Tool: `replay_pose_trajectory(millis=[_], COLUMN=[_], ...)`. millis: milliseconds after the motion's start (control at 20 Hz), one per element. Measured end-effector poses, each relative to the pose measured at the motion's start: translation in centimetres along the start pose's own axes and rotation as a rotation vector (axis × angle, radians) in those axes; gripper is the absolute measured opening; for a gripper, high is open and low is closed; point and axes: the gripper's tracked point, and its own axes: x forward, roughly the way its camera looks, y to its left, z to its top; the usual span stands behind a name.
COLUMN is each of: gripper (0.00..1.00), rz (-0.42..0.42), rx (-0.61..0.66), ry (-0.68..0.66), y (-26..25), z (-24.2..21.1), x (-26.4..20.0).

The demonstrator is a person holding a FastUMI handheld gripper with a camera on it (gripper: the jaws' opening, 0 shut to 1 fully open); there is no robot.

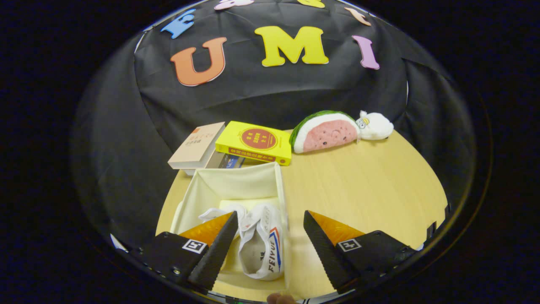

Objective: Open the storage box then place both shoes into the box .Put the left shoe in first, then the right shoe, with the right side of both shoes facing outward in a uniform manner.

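Claw (268, 236) spread apart, empty, above white shoe (260, 247) in storage box (236, 179)

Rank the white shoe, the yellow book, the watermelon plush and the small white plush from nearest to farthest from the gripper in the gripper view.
The gripper is open, holding nothing.
1. White shoe: between the fingers, inside the storage box.
2. Yellow book: beyond the box, on the stacked books.
3. Watermelon plush: beside the yellow book, by the back wall.
4. Small white plush: at the watermelon's far end.
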Motion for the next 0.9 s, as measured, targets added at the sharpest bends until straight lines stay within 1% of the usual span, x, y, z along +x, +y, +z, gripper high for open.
replay_pose_trajectory(millis=[50,150,200,300,450,600,800,900], gripper=[0.96,0.96,0.97,0.96,0.96,0.96,0.96,0.96], rz=[0.011,0.061,0.069,0.042,0.05,0.119,0.053,0.012], rx=[0.002,0.001,-0.013,-0.062,-0.074,-0.031,-0.072,-0.101], ry=[-0.025,-0.079,-0.113,-0.185,-0.312,-0.428,-0.616,-0.691], y=[-0.3,-0.7,-1.0,-3.0,-4.3,-5.4,-9.9,-11.8], z=[0.3,1.1,1.7,2.9,4.3,4.9,5.3,4.1], x=[-0.6,-2.2,-2.9,-4.6,-7.8,-12.5,-17.7,-19.5])
